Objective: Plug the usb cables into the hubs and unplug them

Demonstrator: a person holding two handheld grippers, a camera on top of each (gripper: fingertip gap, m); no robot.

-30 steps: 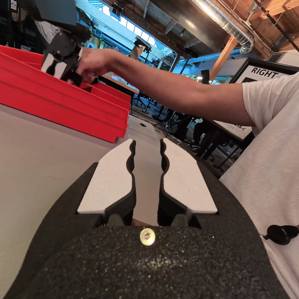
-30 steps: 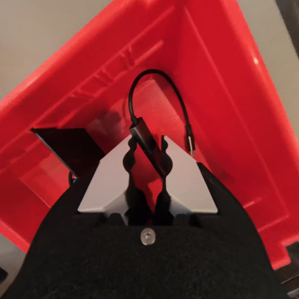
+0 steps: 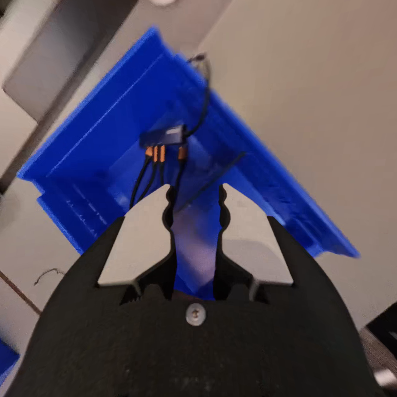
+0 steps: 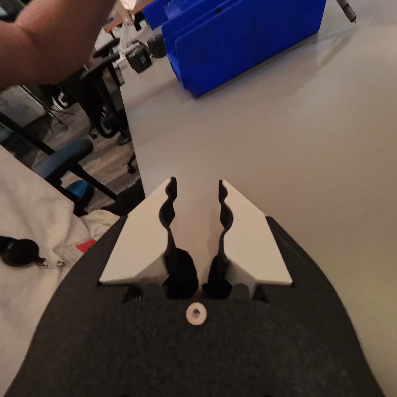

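**Left fingers open above blue bin; right fingers open and empty over bare surface**

Left gripper (image 3: 195,187): fingers spread with a clear gap, nothing between them. It points down into an open-topped blue plastic bin (image 3: 268,163) that stands on the pale grey surface (image 3: 311,86). View is motion-blurred, so detail is soft.

Ahead of the left fingertips, inside the bin: a small dark rectangular hub-like block (image 3: 162,136) with a metallic face. Four short orange-collared connectors (image 3: 159,153) hang from its near edge, and their thin black leads (image 3: 139,182) run back toward the left-side finger. One further thin black cable (image 3: 205,107) climbs from the block over the far bin wall. Block and fingers are apart; no contact.

Right gripper (image 4: 197,182): fingers likewise parted and holding nothing, low over bare surface (image 4: 279,139). Well ahead and to the right of its fingertips stands a blue bin (image 4: 236,49); whether it is the same bin cannot be told. A person's forearm (image 4: 43,40) crosses the upper left; white clothing (image 4: 32,225) lies left of the fingers.

Judgement on a good grasp: centre the gap over the rigid block rather than the leads, approach steeply to clear the bin walls, close across the narrow sides. Loose leads could snag.
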